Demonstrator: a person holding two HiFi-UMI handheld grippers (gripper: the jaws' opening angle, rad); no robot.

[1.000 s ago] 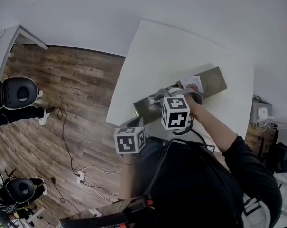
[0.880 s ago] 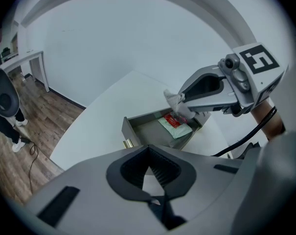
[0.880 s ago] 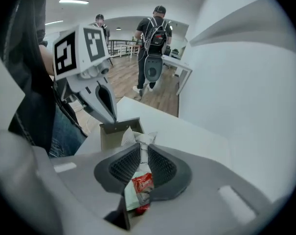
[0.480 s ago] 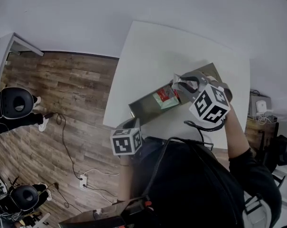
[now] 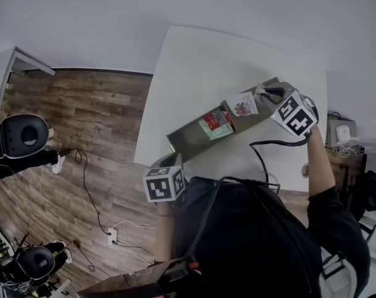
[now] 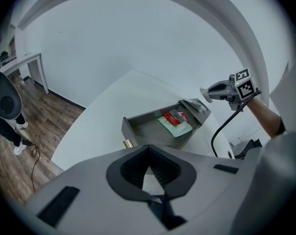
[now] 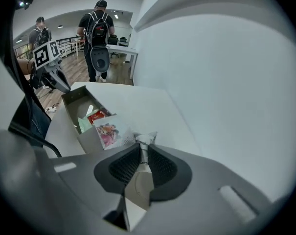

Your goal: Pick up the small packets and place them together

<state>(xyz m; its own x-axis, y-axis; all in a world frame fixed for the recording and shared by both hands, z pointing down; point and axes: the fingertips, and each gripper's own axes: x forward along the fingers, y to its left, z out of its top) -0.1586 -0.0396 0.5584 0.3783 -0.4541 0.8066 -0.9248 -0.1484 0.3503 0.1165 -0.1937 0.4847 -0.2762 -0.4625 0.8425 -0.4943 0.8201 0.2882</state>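
Right gripper (image 5: 263, 93) has its jaws pinched on the crimped edge of a white packet (image 5: 242, 104), which hangs from them over the far right end of the grey drawer (image 5: 186, 139). Left gripper (image 6: 148, 154) is closed on nothing and is held at the table's near edge. Inside the drawer lies one red-and-green packet (image 5: 215, 122), flat on its bottom about midway along. The drawer sits slantwise on the white table (image 5: 194, 67), with its near left end close to the table edge. Broad white tabletop spreads beyond it on the far side. The held packet is small and square, white with a pinkish picture on its face and a silvery crinkled seam.
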